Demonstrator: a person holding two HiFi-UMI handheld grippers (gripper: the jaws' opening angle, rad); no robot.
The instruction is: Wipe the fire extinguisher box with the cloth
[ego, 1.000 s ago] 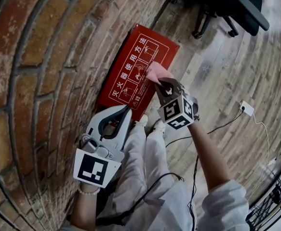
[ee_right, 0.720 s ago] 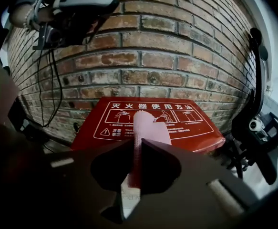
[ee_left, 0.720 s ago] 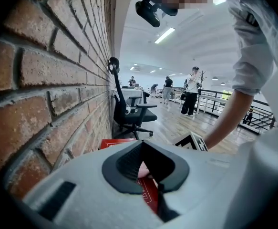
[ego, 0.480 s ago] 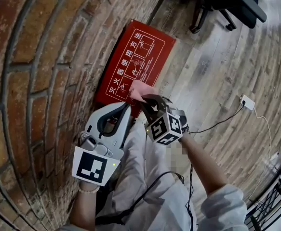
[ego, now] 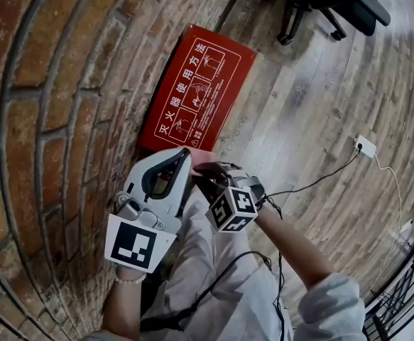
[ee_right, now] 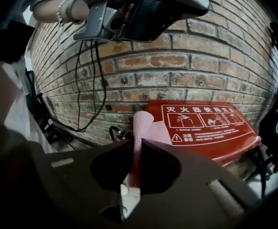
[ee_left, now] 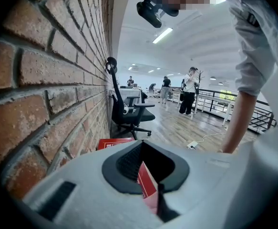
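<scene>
While the right hand-held gripper (ego: 205, 170) has its jaws clamped on a fold of the pink cloth (ego: 201, 155), the left hand-held gripper (ego: 184, 156) is closed on nothing. Its own view shows tips together, with only the box and a bit of cloth visible through the hollow behind them.

Box (ego: 192, 91): red, lying flat on the floor (ego: 320, 119) against the brick wall (ego: 50, 84), top centre of the head view. Long axis runs along the wall's foot, lower left to upper right in that frame.

Key relation: box is straight ahead of the right one, up-frame. Cloth sits at the box's near short end; can't tell if it touches the top face or hangs just off the edge. In the right gripper view the cloth (ee_right: 141, 128) sticks up mid-frame and the printed top face (ee_right: 205, 123) spreads to its right.

Right is nearer and has the cloth. Left sits just beside it, on the wall side, lower left of frame. My read: the next stroke should run away from the person along the long axis, cloth pressed flat. Risk: thin pinch, so the cloth could bunch or slip.
</scene>
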